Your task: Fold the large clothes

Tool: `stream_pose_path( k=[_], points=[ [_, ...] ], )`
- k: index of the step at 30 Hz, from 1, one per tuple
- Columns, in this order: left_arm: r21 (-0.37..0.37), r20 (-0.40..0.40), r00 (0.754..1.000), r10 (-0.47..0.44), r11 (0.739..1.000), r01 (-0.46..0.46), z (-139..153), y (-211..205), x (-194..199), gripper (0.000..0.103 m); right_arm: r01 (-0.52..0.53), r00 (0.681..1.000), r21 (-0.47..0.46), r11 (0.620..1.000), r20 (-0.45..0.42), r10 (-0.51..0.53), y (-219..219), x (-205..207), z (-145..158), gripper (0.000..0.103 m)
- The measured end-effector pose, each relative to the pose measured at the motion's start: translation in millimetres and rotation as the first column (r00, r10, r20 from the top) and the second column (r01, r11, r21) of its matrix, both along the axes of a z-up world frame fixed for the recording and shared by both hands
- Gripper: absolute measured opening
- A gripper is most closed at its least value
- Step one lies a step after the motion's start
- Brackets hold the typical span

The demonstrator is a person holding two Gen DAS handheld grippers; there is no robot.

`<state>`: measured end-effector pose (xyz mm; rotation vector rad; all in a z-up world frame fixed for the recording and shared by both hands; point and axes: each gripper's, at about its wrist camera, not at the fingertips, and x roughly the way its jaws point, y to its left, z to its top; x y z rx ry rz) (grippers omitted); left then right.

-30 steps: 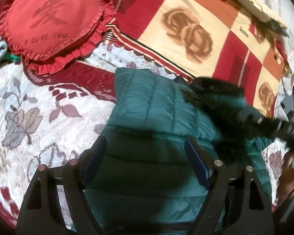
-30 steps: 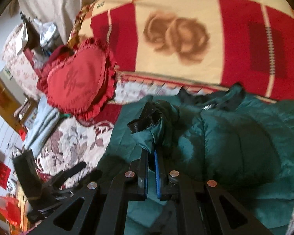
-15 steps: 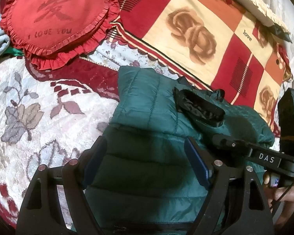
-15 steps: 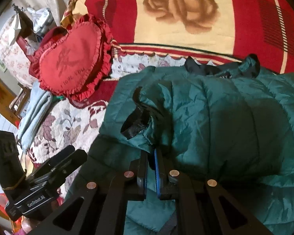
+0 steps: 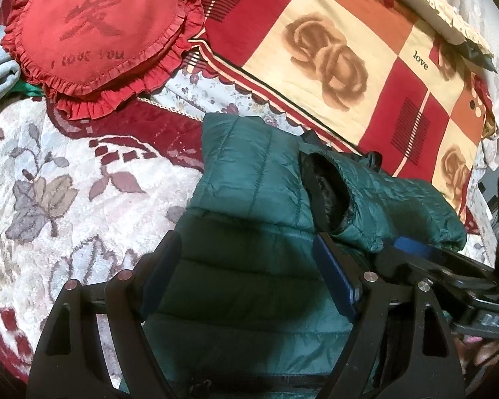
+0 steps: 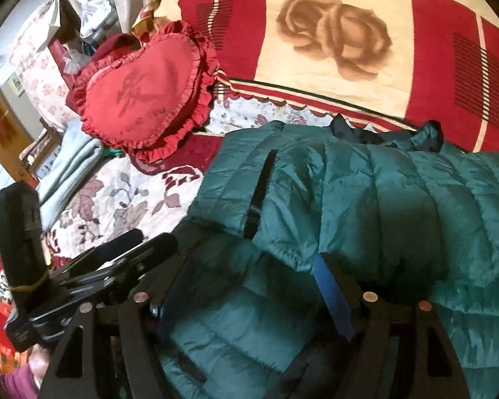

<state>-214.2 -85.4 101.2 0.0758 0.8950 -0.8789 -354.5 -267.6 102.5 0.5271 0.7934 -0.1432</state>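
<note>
A dark green quilted puffer jacket [image 5: 246,206] lies on a floral bedspread; it also fills the right wrist view [image 6: 366,206]. One sleeve [image 5: 389,206] is folded across the body, its black-lined cuff [image 5: 326,196] facing up. My left gripper [image 5: 249,269] is open, low over the jacket's lower part, empty. My right gripper [image 6: 249,282] is open just below the folded sleeve's edge, empty. It shows in the left wrist view [image 5: 442,266] at the right, beside the sleeve.
A red heart-shaped cushion [image 5: 93,33] lies at the upper left, also in the right wrist view [image 6: 143,93]. A red and cream rose blanket [image 5: 332,50] lies behind the jacket. A pale blue folded cloth [image 6: 70,166] lies left of the cushion.
My right gripper, shut on the sleeve a second ago, has laid it across the jacket body and opened. The sleeve now lies flat. My left gripper has stayed open.
</note>
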Motion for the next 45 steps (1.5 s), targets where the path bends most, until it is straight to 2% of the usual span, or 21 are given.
stream_pose_path(
  k=[7,15,20,27,31,34,36,38,41,45],
  points=[
    [0.002,0.000,1.000,-0.019,1.000,0.019,4.0,-3.1,-6.1,0.081,0.010,1.000,0.049,0.999,0.009,-0.011,-1.0,-40.5,3.5,0.072],
    [-0.079,-0.100,0.995,-0.010,0.997,0.002,17.1,-19.1,-0.5,0.081,0.056,0.998,0.063,0.996,0.009,-0.057,-16.4,-90.4,7.2,0.072],
    [-0.105,-0.172,0.984,-0.037,0.994,0.019,16.7,-49.3,0.5,0.081,0.081,0.997,0.089,0.993,0.012,-0.082,-21.5,-114.4,4.3,0.072],
    [-0.020,-0.240,0.969,-0.057,0.998,0.054,-6.2,-90.5,-4.4,0.081,0.092,0.995,0.122,0.988,0.028,-0.096,-27.1,-132.9,0.1,0.072],
    [0.023,-0.246,0.968,-0.045,0.998,0.052,-18.8,-102.3,-8.2,0.081,0.101,0.994,0.144,0.984,0.036,-0.108,-31.2,-138.6,-3.3,0.072],
    [0.015,-0.210,0.976,-0.059,0.998,0.064,-17.7,-104.2,-13.9,0.080,0.112,0.992,0.151,0.982,0.045,-0.120,-33.6,-144.0,-4.1,0.072],
    [-0.014,-0.184,0.978,-0.096,0.995,0.095,-12.3,-105.6,-18.5,0.055,0.122,0.990,0.146,0.982,0.045,-0.130,-35.1,-148.4,-4.3,0.072],
    [0.010,-0.144,0.983,-0.115,0.993,0.118,-5.8,-108.2,-23.5,0.022,0.135,0.989,0.140,0.981,0.044,-0.143,-37.2,-152.3,-4.3,0.072],
    [-0.014,-0.124,0.981,-0.146,0.989,0.146,6.8,-107.8,-23.6,0.013,0.162,0.985,0.136,0.977,0.043,-0.169,-42.1,-159.9,-3.7,0.072],
    [-0.058,-0.080,0.987,-0.138,0.989,0.133,35.0,-99.9,-9.6,0.012,0.224,0.972,0.096,0.970,0.044,-0.229,-52.4,-175.5,-0.9,0.072]
  ],
)
